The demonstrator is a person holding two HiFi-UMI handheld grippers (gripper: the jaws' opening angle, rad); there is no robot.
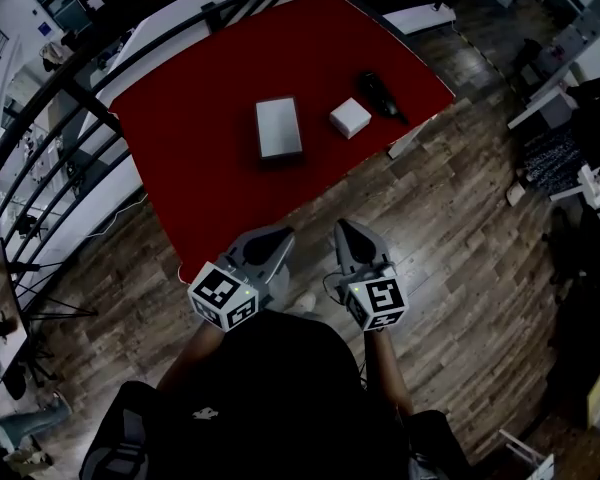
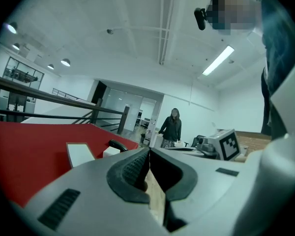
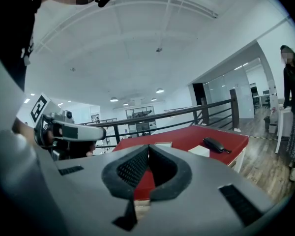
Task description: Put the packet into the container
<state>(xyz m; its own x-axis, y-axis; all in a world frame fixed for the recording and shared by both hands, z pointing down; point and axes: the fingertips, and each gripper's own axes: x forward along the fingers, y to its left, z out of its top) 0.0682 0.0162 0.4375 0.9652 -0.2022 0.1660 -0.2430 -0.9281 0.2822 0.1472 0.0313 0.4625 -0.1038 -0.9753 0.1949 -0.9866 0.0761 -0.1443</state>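
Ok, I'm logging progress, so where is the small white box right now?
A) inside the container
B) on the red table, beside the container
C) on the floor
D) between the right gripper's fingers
B: the white box lies on the red table, apart from the container.

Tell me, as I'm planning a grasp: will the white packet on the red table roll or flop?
The packet looks boxy and flat-faced, so it probably won't roll. Its crisp edges suggest it would hold its shape when lifted.

Left claw (image 2: 149,151), jaws together with nothing between, facing red bench (image 2: 29,151) with container (image 2: 78,154), packet (image 2: 110,152) and dark object (image 2: 119,145).
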